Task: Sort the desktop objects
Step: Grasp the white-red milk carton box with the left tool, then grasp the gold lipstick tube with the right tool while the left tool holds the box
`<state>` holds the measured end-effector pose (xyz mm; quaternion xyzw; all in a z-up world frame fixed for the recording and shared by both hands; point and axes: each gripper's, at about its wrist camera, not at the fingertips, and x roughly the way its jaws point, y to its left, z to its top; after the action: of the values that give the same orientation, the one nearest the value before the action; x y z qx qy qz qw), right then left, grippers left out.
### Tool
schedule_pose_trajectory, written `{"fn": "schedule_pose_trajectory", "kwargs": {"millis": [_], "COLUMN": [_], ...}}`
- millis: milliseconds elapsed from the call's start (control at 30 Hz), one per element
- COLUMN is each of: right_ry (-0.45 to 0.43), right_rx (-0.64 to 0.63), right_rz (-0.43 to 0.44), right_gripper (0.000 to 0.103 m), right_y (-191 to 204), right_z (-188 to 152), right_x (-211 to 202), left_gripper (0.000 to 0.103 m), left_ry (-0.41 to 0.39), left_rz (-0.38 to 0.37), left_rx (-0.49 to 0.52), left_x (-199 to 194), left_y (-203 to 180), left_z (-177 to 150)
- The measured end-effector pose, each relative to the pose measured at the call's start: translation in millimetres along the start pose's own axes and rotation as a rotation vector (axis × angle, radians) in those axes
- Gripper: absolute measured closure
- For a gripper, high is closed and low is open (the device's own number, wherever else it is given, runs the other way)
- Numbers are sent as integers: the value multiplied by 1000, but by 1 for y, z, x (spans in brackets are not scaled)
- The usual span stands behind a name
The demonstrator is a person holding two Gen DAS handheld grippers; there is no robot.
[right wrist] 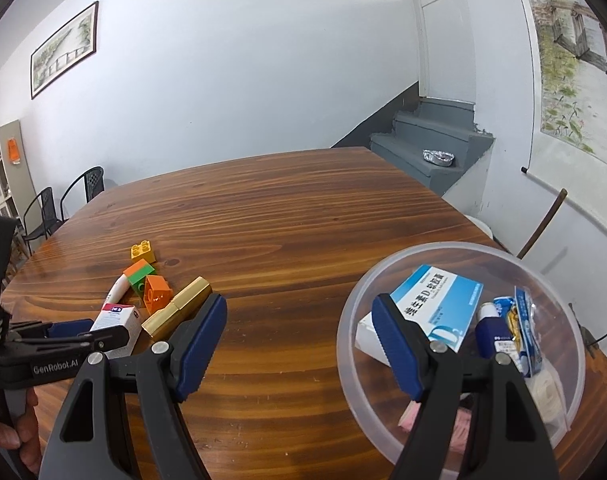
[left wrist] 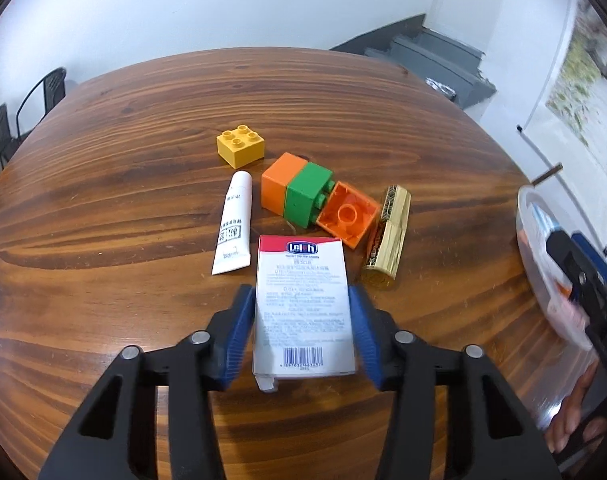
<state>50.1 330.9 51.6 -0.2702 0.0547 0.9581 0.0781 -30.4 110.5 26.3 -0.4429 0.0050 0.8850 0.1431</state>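
Note:
A white box with a red top [left wrist: 303,304] sits between the blue pads of my left gripper [left wrist: 301,292], which press on its two long sides. In the right wrist view the same box [right wrist: 117,318] is at the left. Beyond it on the table lie a white tube [left wrist: 233,224], a yellow brick [left wrist: 240,145], an orange-and-green brick pair [left wrist: 295,194], an orange brick on its side [left wrist: 347,220] and a gold stick-shaped pack [left wrist: 387,236]. My right gripper [right wrist: 299,304] is open and holds nothing, with its right finger over the clear plastic bowl [right wrist: 459,248].
The bowl holds a blue-and-white medicine box [right wrist: 435,300], a dark blue bottle [right wrist: 489,332] and sachets [right wrist: 525,328]. Black chairs [right wrist: 81,188] stand past the wooden table's far left edge. Grey steps [right wrist: 431,136] with a foil dish [right wrist: 438,157] rise behind it.

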Motion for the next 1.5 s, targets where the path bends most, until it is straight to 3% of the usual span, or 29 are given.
{"fn": "schedule_pose_trajectory", "kwargs": {"millis": [200, 500, 767, 1033, 1233, 1500], "right_ry": [44, 200, 321, 339, 334, 346], "right_rx": [-21, -50, -64, -113, -70, -89], "right_rz": [-24, 108, 154, 98, 78, 91], "right_gripper": [25, 25, 46, 66, 66, 66], "right_y": [18, 70, 101, 111, 92, 101], "right_z": [1, 5, -2, -8, -6, 3], "right_x": [8, 43, 82, 92, 86, 103], "left_gripper": [53, 53, 53, 53, 53, 53], "left_ry": [-6, -39, -57, -35, -50, -49], "left_rz": [-19, -23, 13, -5, -30, -10], "left_rx": [1, -40, -55, -59, -32, -34], "left_x": [-10, -34, -41, -38, -43, -43], "left_y": [17, 48, 72, 79, 73, 68], "left_z": [-6, -9, -13, -13, -14, -17]}}
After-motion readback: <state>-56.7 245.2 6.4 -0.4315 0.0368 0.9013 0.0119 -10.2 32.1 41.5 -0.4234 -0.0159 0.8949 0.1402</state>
